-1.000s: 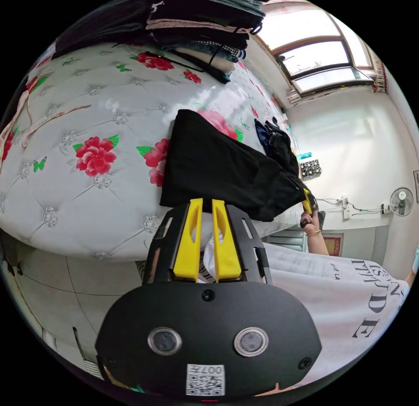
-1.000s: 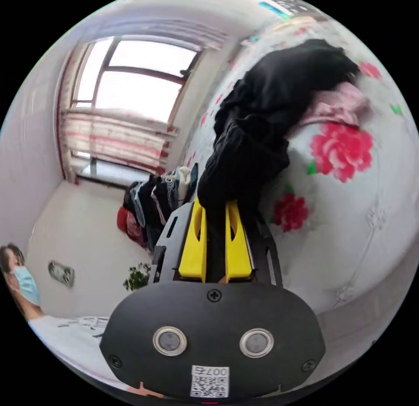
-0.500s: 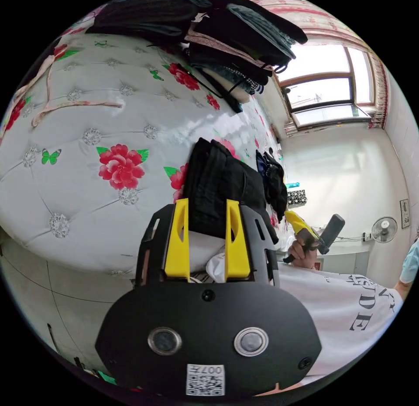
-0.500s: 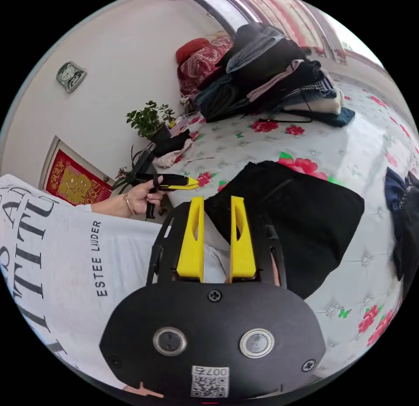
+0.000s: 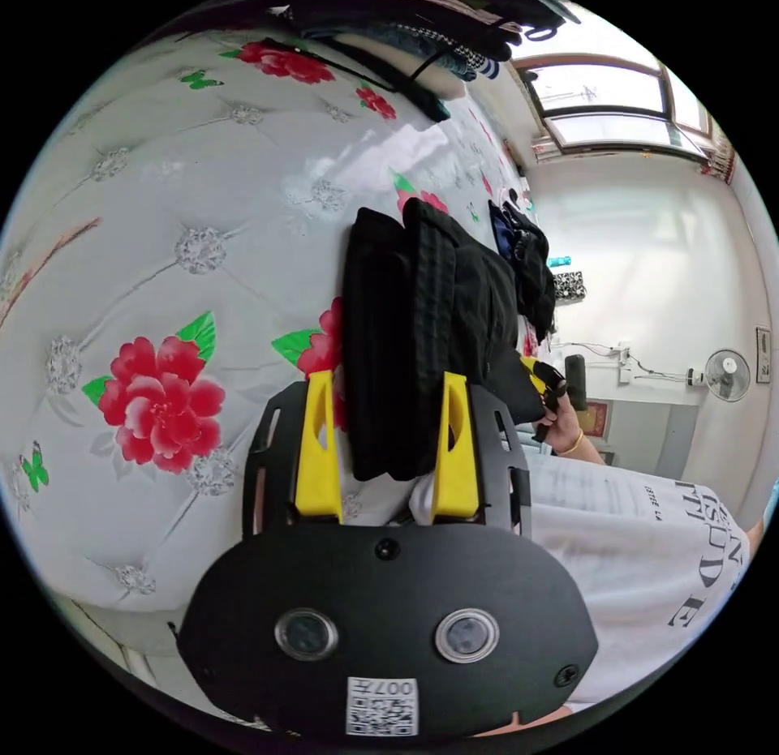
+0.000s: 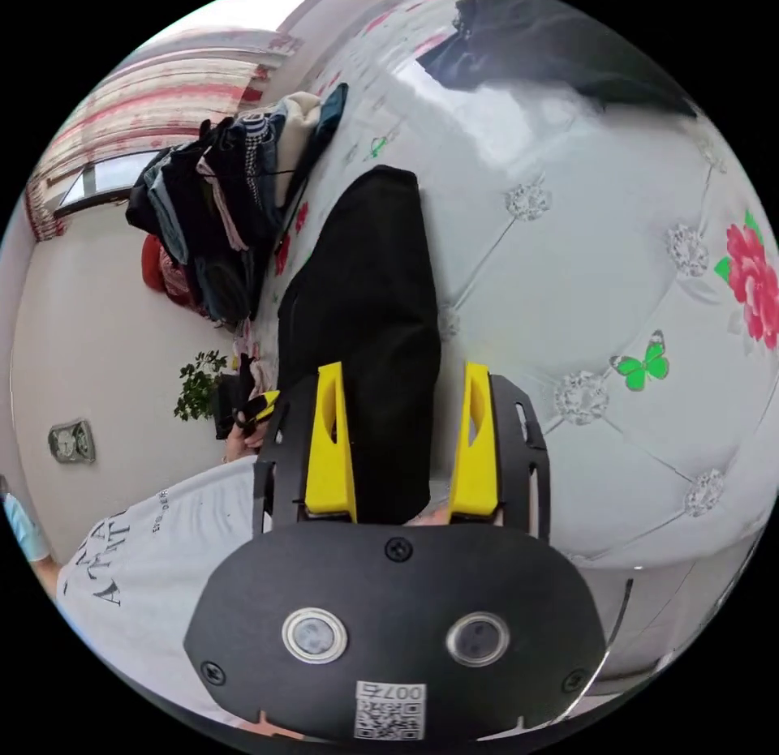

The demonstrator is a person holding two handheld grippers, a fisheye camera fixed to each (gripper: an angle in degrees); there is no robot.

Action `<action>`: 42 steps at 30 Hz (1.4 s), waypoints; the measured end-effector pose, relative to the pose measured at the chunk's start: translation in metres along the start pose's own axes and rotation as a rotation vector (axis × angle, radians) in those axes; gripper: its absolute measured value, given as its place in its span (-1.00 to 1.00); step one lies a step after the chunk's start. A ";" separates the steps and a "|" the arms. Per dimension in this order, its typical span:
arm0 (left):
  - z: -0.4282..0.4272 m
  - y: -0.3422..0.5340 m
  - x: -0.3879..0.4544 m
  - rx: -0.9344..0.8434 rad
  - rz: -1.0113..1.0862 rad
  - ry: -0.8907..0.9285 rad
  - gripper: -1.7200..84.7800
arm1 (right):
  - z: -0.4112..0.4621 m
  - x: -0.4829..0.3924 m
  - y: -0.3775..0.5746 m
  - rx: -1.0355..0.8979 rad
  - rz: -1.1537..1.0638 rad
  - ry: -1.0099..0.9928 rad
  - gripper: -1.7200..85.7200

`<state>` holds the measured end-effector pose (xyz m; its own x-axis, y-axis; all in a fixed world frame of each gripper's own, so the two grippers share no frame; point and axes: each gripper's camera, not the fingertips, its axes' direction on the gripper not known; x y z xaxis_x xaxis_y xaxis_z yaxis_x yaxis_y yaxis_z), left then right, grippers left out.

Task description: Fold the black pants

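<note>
The black pants (image 5: 422,317) lie folded into a thick narrow bundle on the white flowered bed (image 5: 187,187). My left gripper (image 5: 387,375) is open, its yellow jaws standing either side of the bundle's near end. In the right gripper view the same pants (image 6: 365,285) stretch away from me, and my right gripper (image 6: 403,367) is open astride their other end, with a gap at the right jaw. The right gripper (image 5: 552,382) appears in the left gripper view, held in a hand past the bundle. The left gripper (image 6: 258,406) shows in the right gripper view.
A tall pile of mixed clothes (image 6: 219,212) sits further along the bed (image 6: 617,244). A loose dark garment heap (image 5: 527,252) lies beyond the pants. The person's white printed shirt (image 5: 649,544) is close to the bed edge. A fan (image 5: 726,374) and a plant (image 6: 199,382) stand by the walls.
The right gripper has let go of the pants' end, which now lies folded over as a compact bundle. Both grippers have opened wider and now straddle the bundle's ends.
</note>
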<state>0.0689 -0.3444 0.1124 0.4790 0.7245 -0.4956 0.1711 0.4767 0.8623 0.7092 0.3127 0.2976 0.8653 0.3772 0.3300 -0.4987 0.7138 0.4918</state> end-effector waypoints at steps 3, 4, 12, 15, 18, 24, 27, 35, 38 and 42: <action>0.007 -0.017 -0.006 -0.053 0.017 0.089 -0.65 | 0.013 0.006 -0.007 -0.068 -0.016 -0.143 -0.77; 0.008 -0.024 -0.010 -0.073 0.018 0.091 -0.70 | 0.014 0.008 -0.008 -0.078 -0.005 -0.173 -0.78; -0.060 -0.048 -0.003 0.002 0.091 0.326 -0.83 | -0.034 -0.037 -0.013 -0.008 -0.095 -0.379 -0.90; -0.122 -0.069 0.019 0.058 0.200 0.394 -0.84 | -0.053 -0.102 -0.032 -0.023 -0.241 -0.439 -0.92; -0.222 -0.092 0.047 0.175 0.335 0.387 -0.84 | -0.078 -0.194 -0.058 -0.029 -0.463 -0.456 -0.93; -0.463 -0.143 0.114 0.507 0.593 0.218 -0.84 | -0.132 -0.399 -0.118 0.066 -0.857 -0.593 -0.92; -0.553 -0.190 0.133 0.628 0.585 0.091 -0.82 | -0.136 -0.484 -0.163 0.118 -0.885 -0.673 -0.90; -0.547 -0.333 0.073 0.655 0.256 -0.491 -0.81 | -0.015 -0.521 -0.328 0.210 -0.506 -0.330 -0.86; -0.481 -0.388 0.016 0.489 0.143 -0.625 -0.95 | 0.049 -0.498 -0.367 0.153 -0.456 -0.162 -0.86; -0.473 -0.402 0.006 0.615 0.162 -0.613 -0.98 | 0.062 -0.513 -0.383 0.182 -0.490 -0.161 -0.84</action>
<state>-0.4041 -0.2963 -0.2867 0.8848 0.2816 -0.3712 0.4093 -0.0888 0.9081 0.4534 -0.1909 -0.0105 0.9870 -0.0791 0.1399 -0.0525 0.6642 0.7457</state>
